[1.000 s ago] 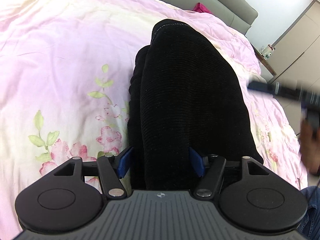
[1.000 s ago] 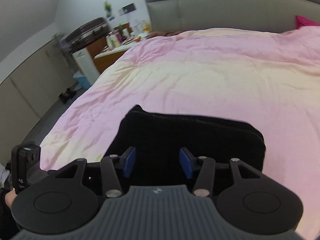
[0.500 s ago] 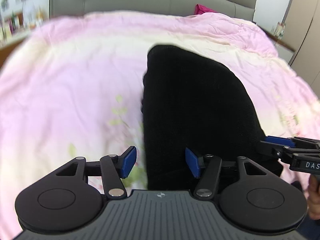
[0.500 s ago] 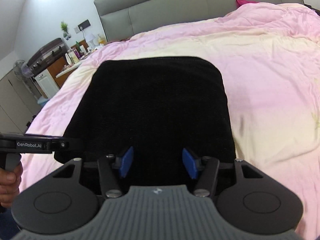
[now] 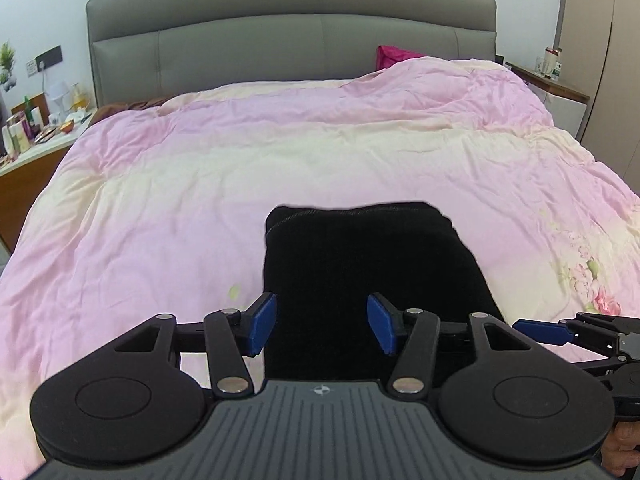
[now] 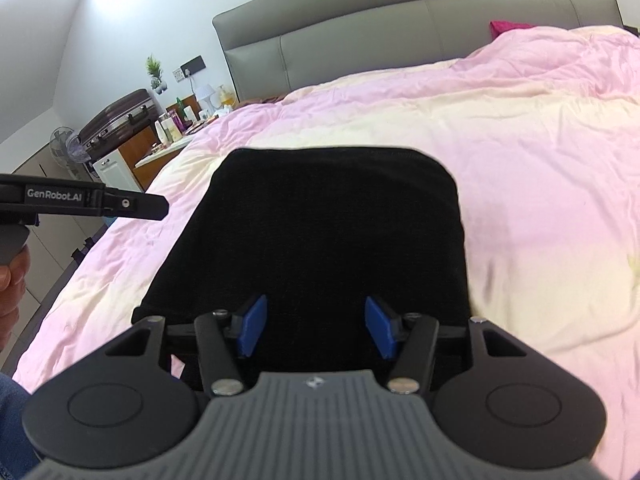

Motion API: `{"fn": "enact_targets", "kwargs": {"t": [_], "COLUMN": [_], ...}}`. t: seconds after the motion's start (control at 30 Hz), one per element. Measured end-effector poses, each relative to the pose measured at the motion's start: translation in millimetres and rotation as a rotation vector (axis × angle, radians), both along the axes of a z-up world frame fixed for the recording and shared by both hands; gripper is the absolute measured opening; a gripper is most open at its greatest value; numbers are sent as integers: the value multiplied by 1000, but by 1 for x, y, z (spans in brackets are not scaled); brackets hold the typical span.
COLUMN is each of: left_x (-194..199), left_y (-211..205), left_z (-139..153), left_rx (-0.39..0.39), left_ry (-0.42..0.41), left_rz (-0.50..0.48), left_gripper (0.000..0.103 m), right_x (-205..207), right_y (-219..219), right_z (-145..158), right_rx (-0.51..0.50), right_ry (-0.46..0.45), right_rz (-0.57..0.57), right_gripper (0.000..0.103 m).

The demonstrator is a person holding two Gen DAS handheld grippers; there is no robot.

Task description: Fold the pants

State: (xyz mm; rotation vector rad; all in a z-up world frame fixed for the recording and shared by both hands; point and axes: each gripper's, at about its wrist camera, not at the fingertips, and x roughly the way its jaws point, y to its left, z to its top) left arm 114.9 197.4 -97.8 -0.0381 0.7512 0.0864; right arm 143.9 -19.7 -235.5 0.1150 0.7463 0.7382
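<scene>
Black pants [image 5: 372, 268]: folded into a compact rectangle; lying flat on the pink quilt [image 5: 280, 160] near the foot of the bed; stitched hem edge visible along the far side in the left wrist view only.

Left gripper [image 5: 322, 326]: blue pads spread wide; nothing between them; poised over the near edge of the pants, whether touching cannot be told; seen again from the side at the left margin of the right wrist view [image 6: 152, 206], where its spread cannot be told.

Right gripper [image 6: 316, 328]: blue pads wide apart; holding nothing; poised over the near end of the pants; its tip enters the left wrist view at the right margin [image 5: 540, 330], just beside the right edge of the pants.

Headboard [image 5: 288, 40]: grey, padded; both views.

Magenta pillow [image 5: 394, 56]: against the headboard; both views.

Left wrist view only: floral print [image 5: 592, 284] on the quilt at right; bedside stand [image 5: 560, 88] with bottles at right.

Right wrist view only: dark suitcase [image 6: 118, 120] on a cabinet; small fan [image 6: 64, 144]; potted plant [image 6: 154, 70]; the person's hand [image 6: 12, 280] on the left gripper's handle.
</scene>
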Motion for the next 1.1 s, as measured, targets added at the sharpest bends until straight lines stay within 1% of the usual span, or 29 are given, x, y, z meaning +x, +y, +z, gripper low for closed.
{"fn": "enact_targets", "kwargs": {"t": [0.1,0.17,0.27,0.33,0.4,0.47,0.53,0.63,0.67,0.73,0.77,0.8,0.9,0.93,1.03,1.07,1.1], "left_x": [18,32,56,70,79,86,91,98,100,103,104,106,109,109,101,94,86], "left_y": [-5,-10,-12,-7,3,12,19,29,33,42,44,45,40,40,42,41,40], "left_z": [2,1,-11,-23,-34,-44,-55,-65,-69,-75,-78,-81,-81,-78,-61,-54,-49], "left_rx": [5,10,46,77,67,54,59,50,30,-22,-38,-39,-6,-6,-23,-6,17], "left_ry": [-28,-29,6,25,39,54,80,108,115,128,131,132,139,143,125,120,121], "left_rz": [-3,-24,-32,-4,19,38,56,66,68,82,88,89,89,92,82,93,111], "left_gripper": [62,62,63,63,66,66,66,67,67,67,67,67,67,67,67,67,72], "right_x": [16,30,55,74,90,108,124,146,147,144,143,144,158,159,147,139,130], "right_y": [-6,-10,-14,-14,-14,-9,3,25,32,48,50,50,31,22,-7,-14,-20], "right_z": [6,9,12,11,10,7,1,-18,-24,-34,-38,-42,-46,-43,-30,-26,-22], "right_rx": [-2,3,5,18,38,46,48,13,-15,-95,-116,-116,-38,-18,52,58,49], "right_ry": [-16,-20,-27,-16,-12,-4,14,51,39,-17,-32,-28,70,87,112,110,107], "right_rz": [-27,-55,-101,-137,-156,-156,-138,-103,-89,-53,-40,-29,-24,-37,-61,-54,-46], "right_gripper": [53,53,53,53,53,53,53,54,54,54,54,54,54,54,55,55,58]}}
